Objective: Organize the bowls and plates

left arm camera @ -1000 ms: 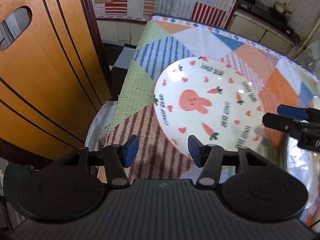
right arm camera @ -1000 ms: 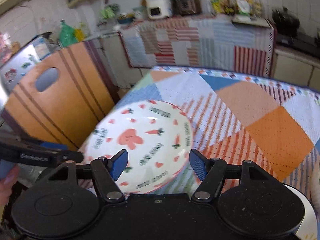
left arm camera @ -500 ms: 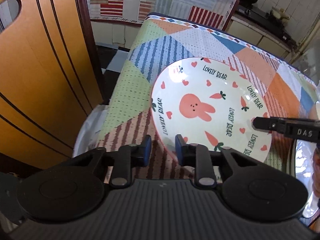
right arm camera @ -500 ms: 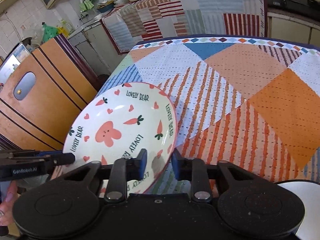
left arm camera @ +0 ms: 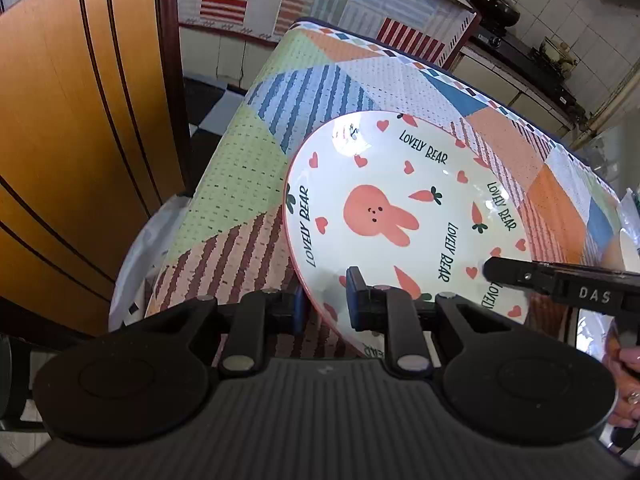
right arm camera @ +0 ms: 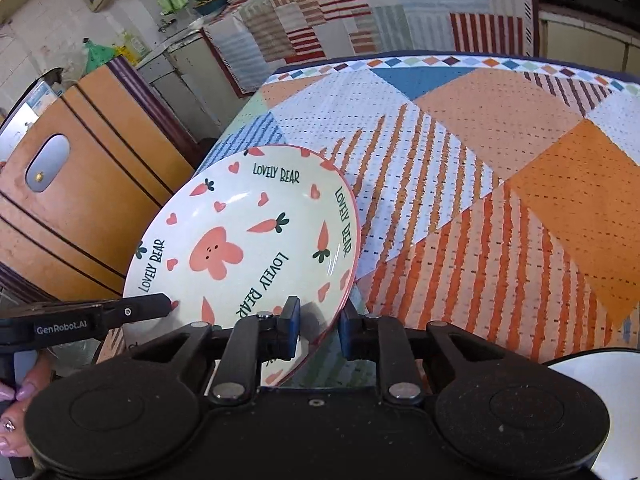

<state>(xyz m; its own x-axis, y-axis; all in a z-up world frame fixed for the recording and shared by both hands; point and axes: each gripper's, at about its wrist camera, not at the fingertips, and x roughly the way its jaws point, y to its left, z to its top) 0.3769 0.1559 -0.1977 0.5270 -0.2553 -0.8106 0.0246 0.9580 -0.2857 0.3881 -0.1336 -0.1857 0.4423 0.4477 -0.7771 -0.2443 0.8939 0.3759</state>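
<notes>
A cream plate [left arm camera: 400,216] with a pink rabbit, carrots, hearts and "LOVELY BEAR" lettering is held tilted above the patchwork tablecloth [left arm camera: 248,168]. My left gripper [left arm camera: 324,300] is shut on its near-left rim. My right gripper [right arm camera: 318,330] is shut on the opposite rim; the plate [right arm camera: 248,248] fills the left middle of the right wrist view. Each gripper's finger shows in the other view, the right one [left arm camera: 560,280] and the left one [right arm camera: 100,316].
A wooden cabinet [left arm camera: 72,120] stands close to the table's left edge. A white dish [right arm camera: 600,384] sits at the near right corner of the table [right arm camera: 520,200]. A kitchen counter with cloth covers [right arm camera: 380,12] runs behind.
Both grippers went from open beside the plate to shut on its opposite rims. The plate has been lifted and tilted off the cloth.
</notes>
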